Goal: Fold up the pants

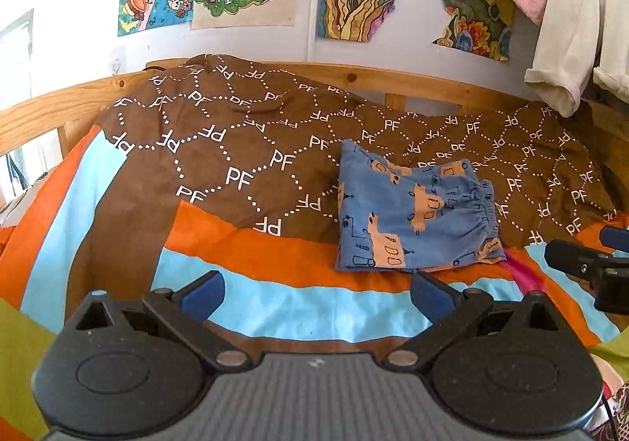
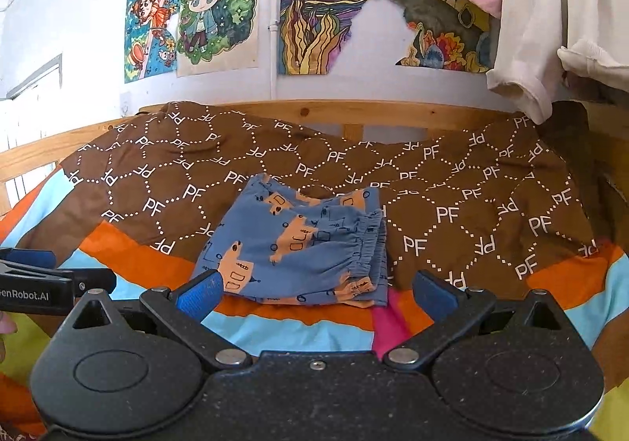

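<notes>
While both grippers are held above the near edge of the striped bedspread (image 1: 275, 307), the blue pants (image 1: 412, 221) are seen lying folded into a compact bundle, partly on the brown patterned cloth (image 1: 236, 150) and partly on an orange stripe. The left gripper (image 1: 318, 293) is kept with its jaws wide apart and empty, just short of the bundle. The right gripper (image 2: 314, 293) is likewise spread and empty, with the bundle's near edge lying just beyond its fingertips.

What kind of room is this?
Probably a child's bedroom: a wooden bed frame with a striped cover, bright drawings taped to the wall, and small blue pants lying folded on the bed.
</notes>
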Tool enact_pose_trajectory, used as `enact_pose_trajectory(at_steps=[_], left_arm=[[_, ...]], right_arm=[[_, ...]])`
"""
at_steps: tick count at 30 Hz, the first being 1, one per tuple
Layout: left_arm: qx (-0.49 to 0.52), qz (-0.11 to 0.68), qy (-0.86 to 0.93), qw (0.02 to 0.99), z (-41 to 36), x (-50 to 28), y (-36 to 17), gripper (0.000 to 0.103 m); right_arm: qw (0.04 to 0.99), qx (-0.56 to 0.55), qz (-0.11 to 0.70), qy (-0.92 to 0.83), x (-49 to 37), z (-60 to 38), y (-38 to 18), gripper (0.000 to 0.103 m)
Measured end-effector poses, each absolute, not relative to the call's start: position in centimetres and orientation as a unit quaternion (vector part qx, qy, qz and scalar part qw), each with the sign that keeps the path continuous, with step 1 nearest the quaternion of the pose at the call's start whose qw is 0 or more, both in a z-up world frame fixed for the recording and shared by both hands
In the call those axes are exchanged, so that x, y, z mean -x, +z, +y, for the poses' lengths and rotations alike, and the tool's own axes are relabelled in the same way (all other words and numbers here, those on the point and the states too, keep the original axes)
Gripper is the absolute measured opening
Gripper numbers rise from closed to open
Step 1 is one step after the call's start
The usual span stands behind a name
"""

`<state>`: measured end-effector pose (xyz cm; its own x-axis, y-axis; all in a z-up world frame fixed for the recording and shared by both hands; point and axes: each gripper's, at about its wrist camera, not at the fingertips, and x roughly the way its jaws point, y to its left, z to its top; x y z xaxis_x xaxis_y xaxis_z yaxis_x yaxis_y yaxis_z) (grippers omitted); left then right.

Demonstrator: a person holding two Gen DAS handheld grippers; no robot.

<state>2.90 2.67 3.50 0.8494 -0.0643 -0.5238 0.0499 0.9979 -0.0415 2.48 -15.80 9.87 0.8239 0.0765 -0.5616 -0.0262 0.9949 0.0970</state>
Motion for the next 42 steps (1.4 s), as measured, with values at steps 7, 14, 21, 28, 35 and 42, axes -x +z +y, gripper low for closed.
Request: enact_pose_trajectory(at_steps=[7, 14, 21, 28, 35, 42], left_arm=[[0.013, 0.276, -0.031, 0.961, 2.54, -2.97, 3.35, 0.103], [0.015, 0.279, -0.032, 0.960, 2.64, -3.04, 3.26, 0.103], [0.019, 0.283, -0.033, 0.958, 2.77, -3.20, 3.27, 0.103], [0.017, 0.287, -0.032, 0.957, 2.59, -3.18, 3.13, 0.103], [0.015, 0.288, -0.032, 0.957, 2.45, -3.18, 3.12, 0.103], [0.015, 0.293, -0.028, 0.955, 2.36, -3.29, 3.07, 0.103]], right_arm=[[0.953, -0.045, 0.300, 0.025, -2.59, -15.87, 9.67, 0.102], [0.952, -0.046, 0.302, 0.025, -2.62, -15.90, 9.57, 0.102], [0.951, -0.046, 0.305, 0.026, -2.59, -15.89, 9.54, 0.102], [0.950, -0.048, 0.307, 0.025, -2.61, -15.91, 9.47, 0.102], [0.949, -0.051, 0.309, 0.024, -2.60, -15.91, 9.39, 0.102], [0.947, -0.053, 0.317, 0.021, -2.93, -15.84, 9.33, 0.102]])
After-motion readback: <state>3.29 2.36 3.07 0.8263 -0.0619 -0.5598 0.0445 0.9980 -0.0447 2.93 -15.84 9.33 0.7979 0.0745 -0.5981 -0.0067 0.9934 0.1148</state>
